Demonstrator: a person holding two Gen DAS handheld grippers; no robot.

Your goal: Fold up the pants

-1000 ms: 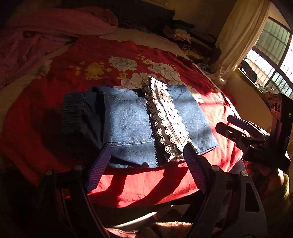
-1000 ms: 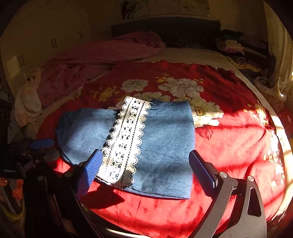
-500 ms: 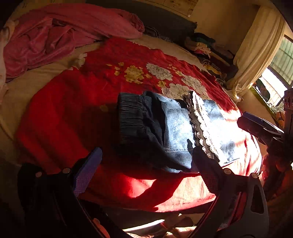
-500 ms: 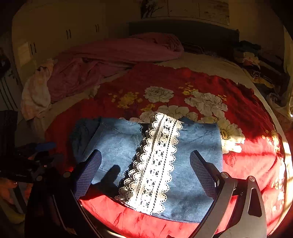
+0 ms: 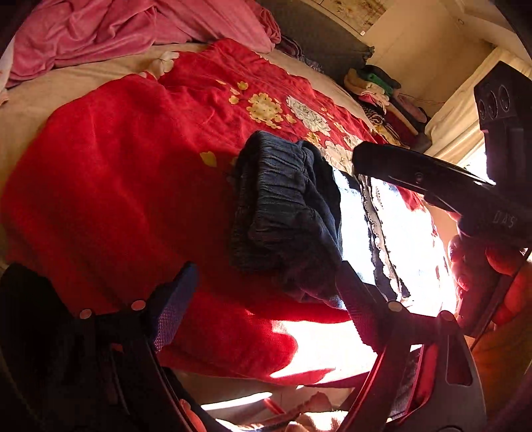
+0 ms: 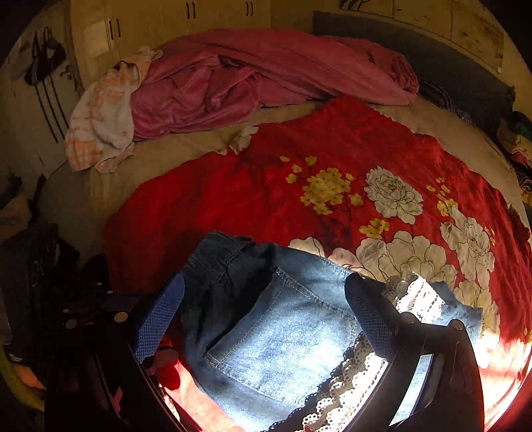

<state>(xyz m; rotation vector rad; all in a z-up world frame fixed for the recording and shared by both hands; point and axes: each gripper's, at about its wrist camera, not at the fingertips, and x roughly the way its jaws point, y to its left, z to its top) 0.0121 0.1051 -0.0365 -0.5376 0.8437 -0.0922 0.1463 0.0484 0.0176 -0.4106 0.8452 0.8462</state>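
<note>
Folded blue denim pants (image 6: 282,335) with a white lace band (image 6: 352,392) lie on a red floral blanket (image 6: 266,199) at the bed's near edge. In the left wrist view the dark elastic waistband (image 5: 282,206) faces me. My left gripper (image 5: 266,292) is open and empty, low at the waistband end, its right finger by the pants' near corner. My right gripper (image 6: 266,319) is open and empty, its fingers spread just above the back pocket. It also shows in the left wrist view (image 5: 432,186), over the lace end.
A pink quilt (image 6: 266,73) and a pale towel (image 6: 103,116) lie at the bed's far side. Stacked clothes (image 5: 382,93) sit at the far right by a curtain. Cupboard doors (image 6: 149,26) stand behind the bed.
Both grippers have swung to the left along the pants and moved closer. The left now faces the waistband end; the right now hovers over the pocket. The pants have not moved.
</note>
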